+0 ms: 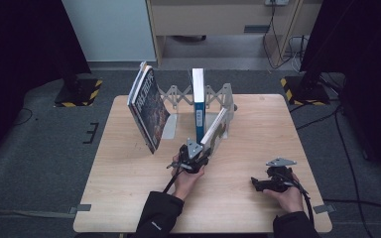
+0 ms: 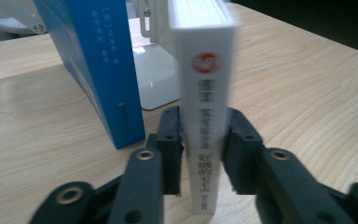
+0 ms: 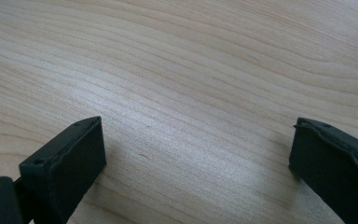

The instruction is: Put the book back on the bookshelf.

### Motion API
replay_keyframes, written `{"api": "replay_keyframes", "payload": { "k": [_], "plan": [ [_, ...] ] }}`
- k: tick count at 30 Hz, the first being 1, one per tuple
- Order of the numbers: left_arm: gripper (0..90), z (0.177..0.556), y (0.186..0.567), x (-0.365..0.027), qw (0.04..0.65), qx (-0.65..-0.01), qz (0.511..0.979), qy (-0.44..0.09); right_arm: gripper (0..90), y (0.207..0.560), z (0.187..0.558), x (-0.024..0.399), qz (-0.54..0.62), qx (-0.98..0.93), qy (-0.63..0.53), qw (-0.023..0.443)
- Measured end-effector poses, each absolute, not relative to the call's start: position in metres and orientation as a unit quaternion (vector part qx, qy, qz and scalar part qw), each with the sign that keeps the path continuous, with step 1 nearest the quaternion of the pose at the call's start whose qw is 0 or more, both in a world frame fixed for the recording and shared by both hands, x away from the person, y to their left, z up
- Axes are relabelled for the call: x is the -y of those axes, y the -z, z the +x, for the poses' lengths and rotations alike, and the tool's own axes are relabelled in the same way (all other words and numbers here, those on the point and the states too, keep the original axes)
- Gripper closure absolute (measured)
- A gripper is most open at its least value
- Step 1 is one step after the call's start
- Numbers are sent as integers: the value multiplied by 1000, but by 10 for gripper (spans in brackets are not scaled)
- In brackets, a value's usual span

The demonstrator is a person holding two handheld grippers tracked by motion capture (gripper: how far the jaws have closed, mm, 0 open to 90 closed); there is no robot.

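A white book with a red round mark on its spine stands tilted on the wooden table; it leans against the right end plate of a metal book rack. My left gripper is shut on the lower part of its spine, one pad on each cover. In the high view the left gripper sits at the near edge of that white book. A blue book stands upright just left of it. My right gripper rests low over the table at the right, open, with bare wood between its jaws.
A large dark-covered book leans at the rack's left end. The blue book stands in the middle of the rack. The rack's grey base plate lies behind the white book. Dark floor surrounds the table.
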State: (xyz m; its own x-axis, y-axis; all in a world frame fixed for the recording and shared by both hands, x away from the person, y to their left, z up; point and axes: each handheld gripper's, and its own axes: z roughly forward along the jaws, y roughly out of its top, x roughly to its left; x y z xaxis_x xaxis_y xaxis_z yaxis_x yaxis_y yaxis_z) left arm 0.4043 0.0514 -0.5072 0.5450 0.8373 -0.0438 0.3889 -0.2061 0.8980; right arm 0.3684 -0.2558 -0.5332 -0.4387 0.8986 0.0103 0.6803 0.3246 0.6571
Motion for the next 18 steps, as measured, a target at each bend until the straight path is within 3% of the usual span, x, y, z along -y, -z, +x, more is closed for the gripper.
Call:
{"api": "replay_keyframes", "payload": {
  "k": [8,18],
  "plan": [
    [732,409,505,-37,470,-421,738,-241,36,533,368,256,498,-793,-300,181],
    [669,430,508,-19,488,-408,738,-227,35,533,369,256,495,-796,-299,180]
  ]
}}
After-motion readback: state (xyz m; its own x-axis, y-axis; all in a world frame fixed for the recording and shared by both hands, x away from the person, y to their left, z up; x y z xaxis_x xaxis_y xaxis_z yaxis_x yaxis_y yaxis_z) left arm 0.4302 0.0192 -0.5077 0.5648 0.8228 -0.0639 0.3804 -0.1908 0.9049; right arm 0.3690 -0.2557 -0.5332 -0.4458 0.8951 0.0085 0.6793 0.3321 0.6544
